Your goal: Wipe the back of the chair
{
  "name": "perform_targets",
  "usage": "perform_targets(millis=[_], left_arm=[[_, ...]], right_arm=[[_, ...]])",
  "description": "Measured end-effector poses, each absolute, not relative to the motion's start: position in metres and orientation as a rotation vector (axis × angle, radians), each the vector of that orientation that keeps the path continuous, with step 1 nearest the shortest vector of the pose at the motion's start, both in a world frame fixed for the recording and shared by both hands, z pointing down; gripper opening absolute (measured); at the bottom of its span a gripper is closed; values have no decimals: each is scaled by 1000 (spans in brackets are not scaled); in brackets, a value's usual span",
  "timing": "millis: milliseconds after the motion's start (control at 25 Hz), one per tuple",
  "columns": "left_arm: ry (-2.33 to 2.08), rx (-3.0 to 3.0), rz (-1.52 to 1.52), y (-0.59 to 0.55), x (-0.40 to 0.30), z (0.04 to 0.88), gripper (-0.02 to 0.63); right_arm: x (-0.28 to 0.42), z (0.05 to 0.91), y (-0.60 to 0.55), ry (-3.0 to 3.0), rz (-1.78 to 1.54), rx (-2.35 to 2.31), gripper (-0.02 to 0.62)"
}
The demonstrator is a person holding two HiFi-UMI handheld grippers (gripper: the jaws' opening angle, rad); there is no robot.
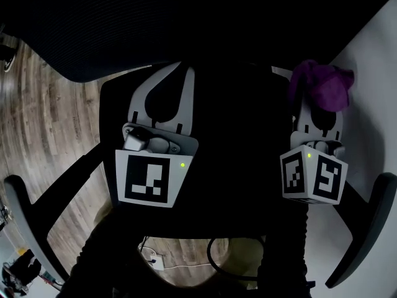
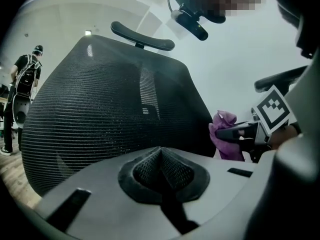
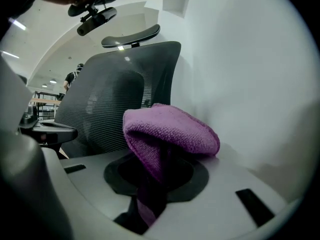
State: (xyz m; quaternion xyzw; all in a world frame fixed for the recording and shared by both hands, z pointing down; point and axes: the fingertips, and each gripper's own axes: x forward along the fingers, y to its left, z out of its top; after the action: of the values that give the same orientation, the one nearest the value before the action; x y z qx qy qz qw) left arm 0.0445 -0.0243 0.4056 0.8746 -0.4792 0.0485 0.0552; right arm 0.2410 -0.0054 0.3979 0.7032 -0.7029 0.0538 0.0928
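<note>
Right hand-held gripper (image 1: pixel 315 107) is clamped on a purple cloth (image 1: pixel 322 82). The cloth bunches over the jaw tips w/ a tail hanging down through the gap. Left hand-held gripper (image 1: pixel 180 73) has its jaws pressed together, w/ nothing between them as far as its own view shows. The chair's mesh backrest (image 2: pixel 110 114) rises ahead of both, headrest (image 2: pixel 142 36) on top. The cloth sits just beside the backrest's edge on the wall side, not clearly touching the mesh.

The wipe looks abt to start, w/ no contact yet. To do it well:
- Bring the fat folded part of the cloth flat onto the mesh, not the bare jaw tips, which could snag.
- Use light, even pressure b/c mesh gives.
- Make long overlapping passes, top to bottom, edge to edge.
- The left one could steady the frame so the chair doesn't swivel or roll.
- Mind the white wall (image 3: pixel 250 59), close on the right.
</note>
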Motion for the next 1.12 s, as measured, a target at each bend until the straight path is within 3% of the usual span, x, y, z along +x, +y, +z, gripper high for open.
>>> perform_targets(millis=[1120], left_arm=[[-1698, 2463, 144, -15, -56, 425, 8]], right_arm=[[137, 426, -31, -2190, 172, 1906, 87]])
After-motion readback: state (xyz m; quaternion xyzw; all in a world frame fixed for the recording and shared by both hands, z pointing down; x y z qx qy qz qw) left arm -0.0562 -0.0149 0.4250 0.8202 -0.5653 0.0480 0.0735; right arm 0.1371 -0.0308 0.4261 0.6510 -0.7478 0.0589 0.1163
